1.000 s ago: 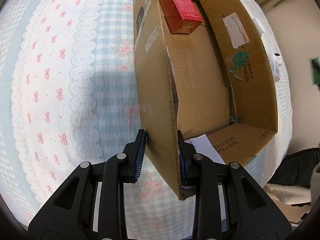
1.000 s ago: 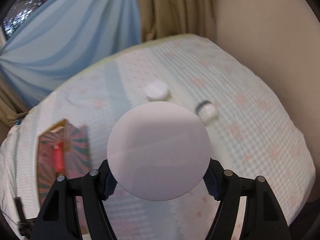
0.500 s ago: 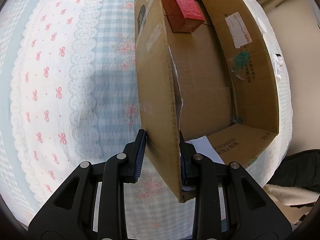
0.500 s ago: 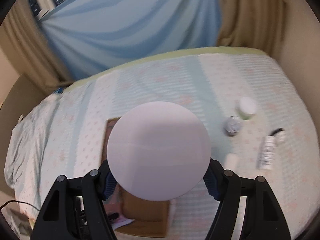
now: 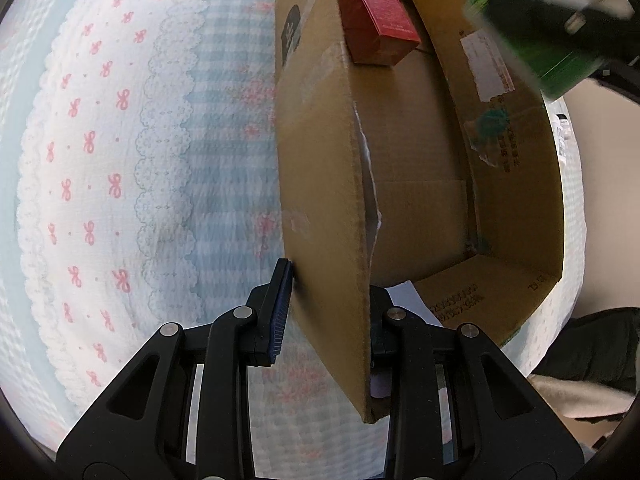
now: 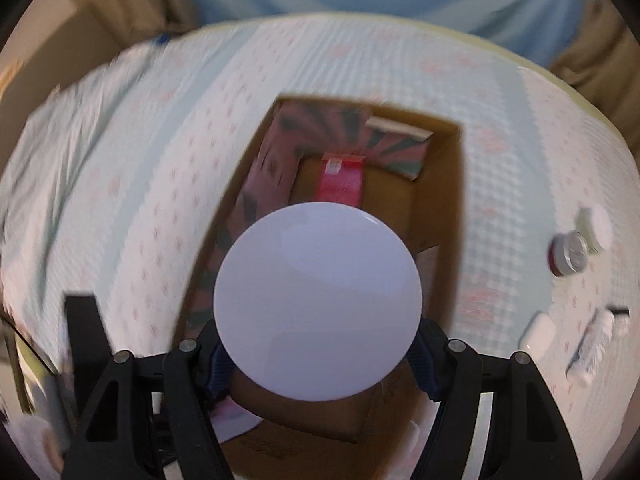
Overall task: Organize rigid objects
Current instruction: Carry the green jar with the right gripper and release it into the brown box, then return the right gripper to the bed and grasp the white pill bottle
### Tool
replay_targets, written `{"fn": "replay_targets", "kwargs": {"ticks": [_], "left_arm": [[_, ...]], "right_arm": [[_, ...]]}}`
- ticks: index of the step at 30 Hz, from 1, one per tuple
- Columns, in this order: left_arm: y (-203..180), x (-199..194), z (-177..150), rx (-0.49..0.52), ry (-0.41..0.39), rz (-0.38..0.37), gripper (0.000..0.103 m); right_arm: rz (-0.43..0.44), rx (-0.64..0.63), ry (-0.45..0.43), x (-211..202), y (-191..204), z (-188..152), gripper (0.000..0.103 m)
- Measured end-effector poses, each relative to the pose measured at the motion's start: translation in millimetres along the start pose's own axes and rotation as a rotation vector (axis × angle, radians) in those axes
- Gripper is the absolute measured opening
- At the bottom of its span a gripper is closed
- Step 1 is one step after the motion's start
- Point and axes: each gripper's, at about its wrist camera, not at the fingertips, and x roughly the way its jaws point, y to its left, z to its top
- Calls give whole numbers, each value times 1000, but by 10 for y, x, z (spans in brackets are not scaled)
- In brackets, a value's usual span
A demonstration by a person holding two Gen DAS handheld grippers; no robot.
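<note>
Cardboard box [image 5: 424, 184] flap [image 5: 320, 216] pinched by left gripper [image 5: 326, 312], right gripper [image 6: 318, 344] clamping white-lidded container [image 6: 318, 300], body hidden

- The cardboard box [image 6: 440, 184] sits open on the bed [image 6: 160, 168].
- A small carton [image 6: 340, 184] lies inside the box, at its far end.
- A round-lidded container [image 6: 318, 300] hangs above the box's opening (over its nearer half).
- Right of the box, several small bottles and jars [image 6: 570, 252] lie on the bed.
- A box flap [image 5: 324, 208] stands upright on the box's left side.
</note>
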Motion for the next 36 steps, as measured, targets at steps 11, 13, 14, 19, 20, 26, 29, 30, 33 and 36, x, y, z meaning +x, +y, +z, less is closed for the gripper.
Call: {"fn": "replay_targets", "kwargs": {"ticks": [11, 13, 14, 19, 20, 26, 29, 30, 33, 36], "left_arm": [[80, 5, 42, -4, 10, -18, 25], [88, 6, 46, -2, 12, -20, 25], [82, 8, 48, -1, 12, -20, 25], [63, -1, 60, 10, 15, -18, 25], [59, -3, 63, 12, 16, -18, 25], [29, 1, 69, 19, 19, -13, 26], [3, 4, 65, 26, 17, -6, 25], [-8, 3, 64, 28, 16, -4, 25], [-34, 6, 50, 26, 12, -3, 25], [-44, 5, 33, 21, 8, -2, 25]], "right_arm": [[54, -212, 137, 562, 251, -59, 67], [53, -216, 139, 587, 264, -32, 67], [55, -211, 140, 601, 267, -11, 67], [49, -242, 107, 574, 296, 38, 103], [41, -253, 110, 572, 308, 34, 103], [16, -261, 117, 538, 294, -23, 103], [4, -262, 113, 496, 275, -46, 103], [1, -261, 112, 482, 267, -50, 103], [-1, -243, 120, 455, 231, -67, 103], [0, -227, 118, 302, 174, -78, 103]]}}
